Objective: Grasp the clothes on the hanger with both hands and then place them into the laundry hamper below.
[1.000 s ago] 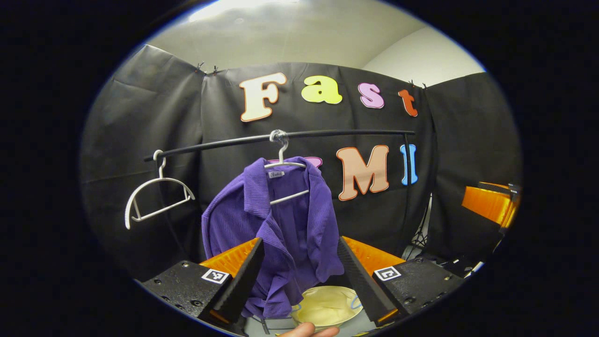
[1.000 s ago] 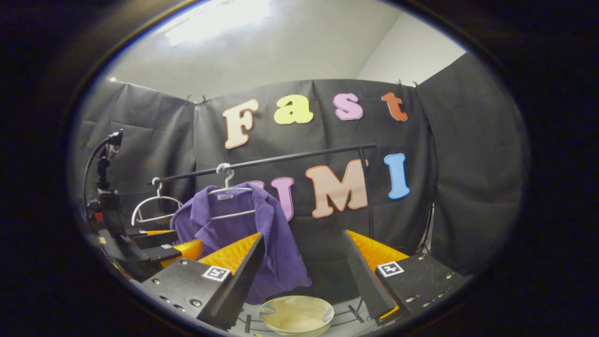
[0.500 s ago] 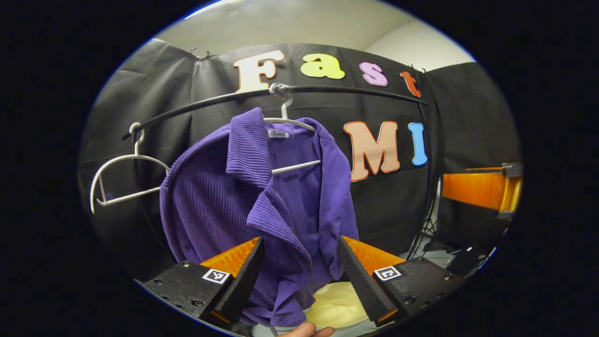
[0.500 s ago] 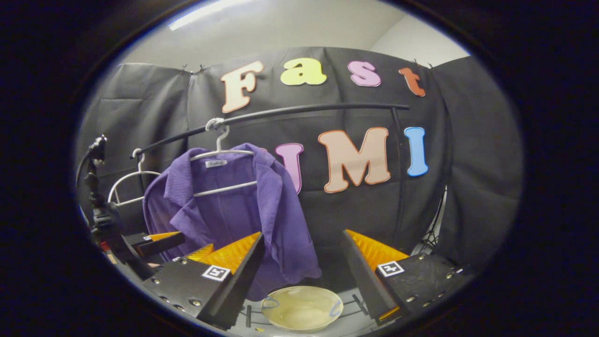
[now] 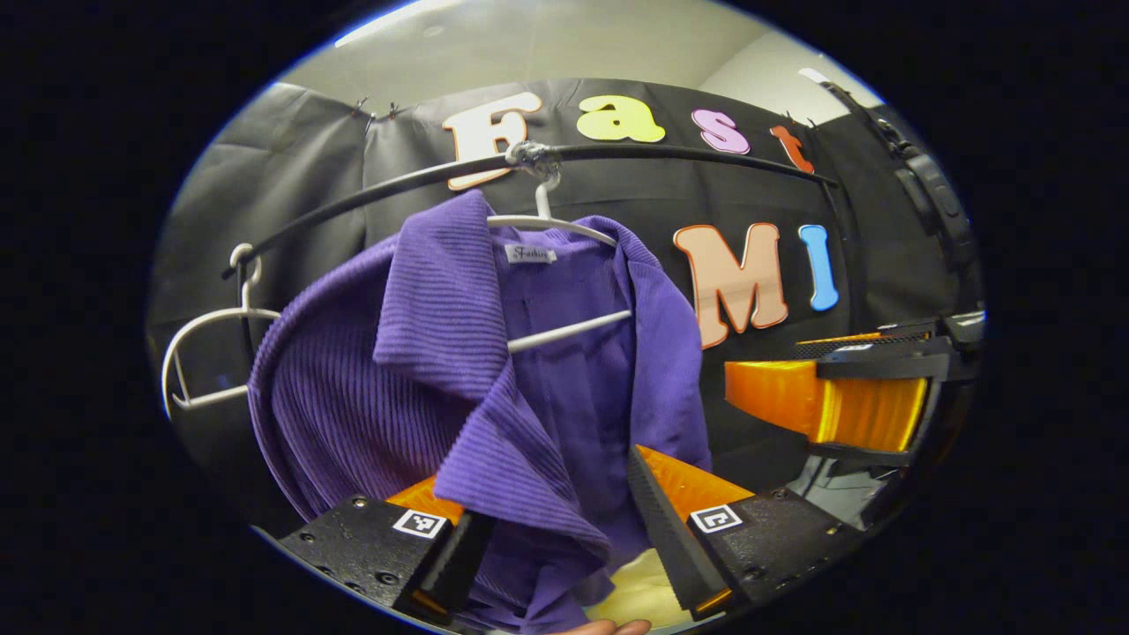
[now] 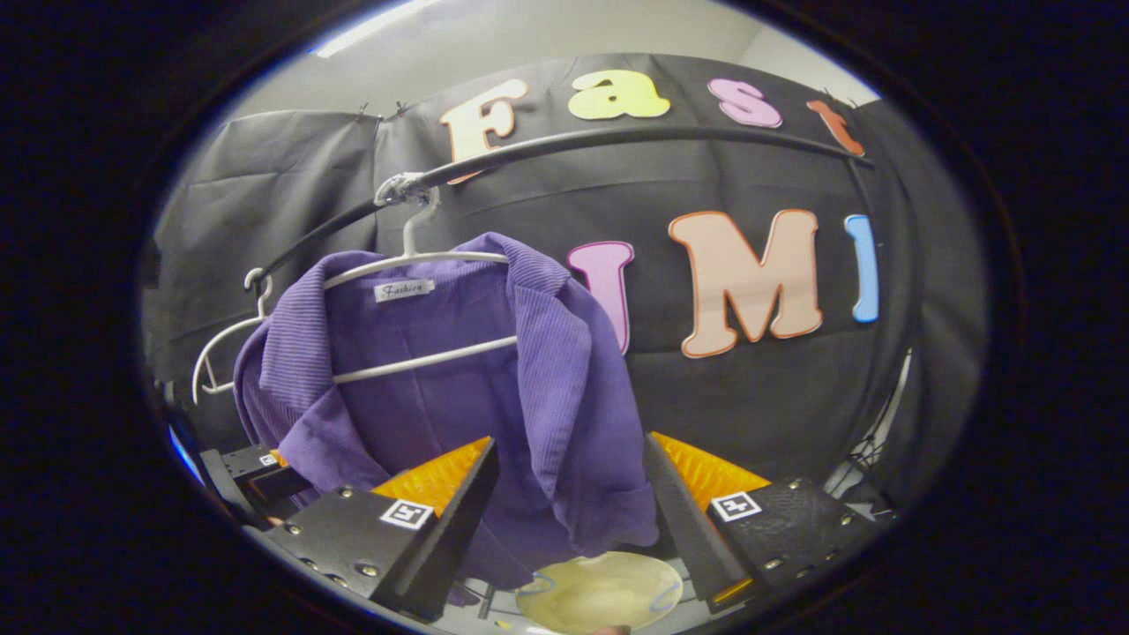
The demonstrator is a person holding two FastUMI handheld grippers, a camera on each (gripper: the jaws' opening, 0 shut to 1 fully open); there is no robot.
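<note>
the purple shirt [image 5: 547,370] hangs on a white hanger [image 5: 551,225] hooked over the black rail [image 5: 670,157], its collar and front panels spread open. all places below are told from that shirt.

the left gripper [image 5: 547,529] is level and pointing forward at the shirt's lower front, its 2 fingers spread apart. a fold of the shirt's lapel drapes down between them and over the inner edge of one finger, but the fingers do not press on the cloth. a fingertip of the person [image 5: 609,627] shows just under the shirt's hem.

the right gripper [image 6: 569,511] is also level, aimed at the shirt's other front panel, its 2 fingers wide apart with the hem of that panel hanging between them and not clamped. in the left gripper view the right gripper [image 5: 820,406] shows side-on, just beside the shirt.

below the shirt's hem sits the cream laundry hamper [image 6: 600,591], its round mouth open upward. a 2nd, bare white hanger [image 6: 220,348] hangs on the same rail, beside the shirt's shoulder.
</note>
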